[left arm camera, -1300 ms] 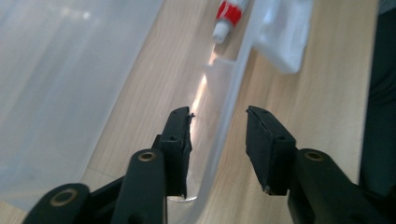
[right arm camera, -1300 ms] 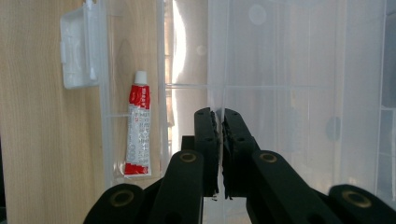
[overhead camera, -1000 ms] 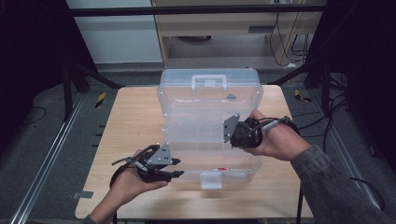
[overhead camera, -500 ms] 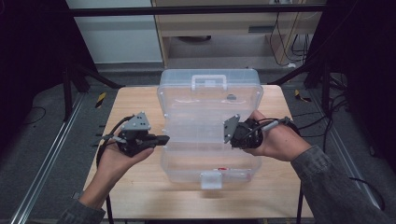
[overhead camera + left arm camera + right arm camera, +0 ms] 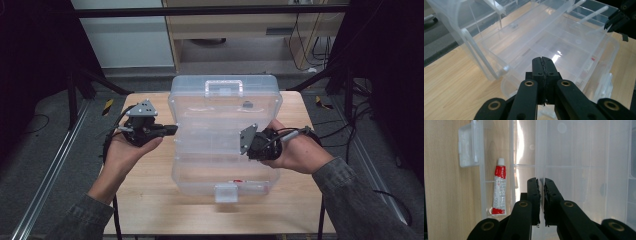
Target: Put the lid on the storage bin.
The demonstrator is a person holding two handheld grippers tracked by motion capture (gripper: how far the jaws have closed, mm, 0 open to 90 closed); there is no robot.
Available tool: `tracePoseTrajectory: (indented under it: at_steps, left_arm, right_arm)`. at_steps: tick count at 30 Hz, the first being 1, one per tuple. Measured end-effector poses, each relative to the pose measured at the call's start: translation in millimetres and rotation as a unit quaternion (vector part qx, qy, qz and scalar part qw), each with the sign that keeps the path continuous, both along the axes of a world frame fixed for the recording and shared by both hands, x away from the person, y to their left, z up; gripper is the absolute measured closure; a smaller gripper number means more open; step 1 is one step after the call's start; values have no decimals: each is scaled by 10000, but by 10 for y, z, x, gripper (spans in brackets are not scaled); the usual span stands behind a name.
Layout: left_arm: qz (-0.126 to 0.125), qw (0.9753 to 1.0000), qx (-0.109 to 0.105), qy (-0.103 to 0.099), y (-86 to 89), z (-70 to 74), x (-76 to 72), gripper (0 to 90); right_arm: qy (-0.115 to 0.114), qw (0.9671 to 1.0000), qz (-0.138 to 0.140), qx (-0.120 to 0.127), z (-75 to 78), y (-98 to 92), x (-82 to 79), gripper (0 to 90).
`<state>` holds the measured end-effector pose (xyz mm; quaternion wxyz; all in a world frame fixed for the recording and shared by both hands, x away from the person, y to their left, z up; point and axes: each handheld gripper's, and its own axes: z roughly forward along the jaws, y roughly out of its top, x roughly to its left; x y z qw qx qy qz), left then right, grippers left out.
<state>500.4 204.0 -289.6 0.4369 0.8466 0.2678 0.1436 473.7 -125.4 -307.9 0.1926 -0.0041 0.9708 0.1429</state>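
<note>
Clear plastic organizer box (image 5: 225, 145): likely light, stiff, slick. Right gripper (image 5: 542, 195) pinching an inner tray edge; left gripper (image 5: 543, 68) closed, empty, just beside the box's wall.

We can read no lettering for certain. The red-and-white tube (image 5: 499, 191) in the clear plastic box (image 5: 584, 157) carries white print on its red band, too blurred for us to make out.

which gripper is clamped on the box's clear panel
The right gripper: its jaws pinch the edge of a clear panel of the box. The left gripper is shut on nothing, at the box's left side.
</note>
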Motion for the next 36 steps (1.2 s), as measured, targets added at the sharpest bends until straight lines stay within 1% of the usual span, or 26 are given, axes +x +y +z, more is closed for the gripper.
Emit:
tracePoseTrajectory:
  at_steps: [1,5,8,13,15,22,27,36]
  left_arm:
    - [41,10000,-48,1,3,34,38,894]
    - [62,10000,-41,35,-15,66,104,894]
    - [93,10000,-21,21,-33,78,130,894]
    - [161,9999,-21,0,-34,79,145,895]
    - [181,9998,-52,12,-23,81,150,895]
    - [210,9998,-43,15,2,88,145,895]
    - [237,9997,-84,39,22,84,163,895]
    - [282,9995,-95,65,22,71,195,895]
  right_arm:
    - [-6,10000,6,-7,-3,4,-4,847]
    - [7,10000,10,-10,-12,-2,-16,848]
    - [-3,10000,30,-5,-19,-5,-23,846]
    - [8,10000,21,14,-33,-13,-41,843]
    - [3,10000,20,18,-35,-13,-43,840]
    - [-10,10000,20,22,-42,-12,-51,839]
    - [-14,10000,26,5,-49,-9,-60,838]
    - [-17,10000,51,-7,-76,-10,-92,836]
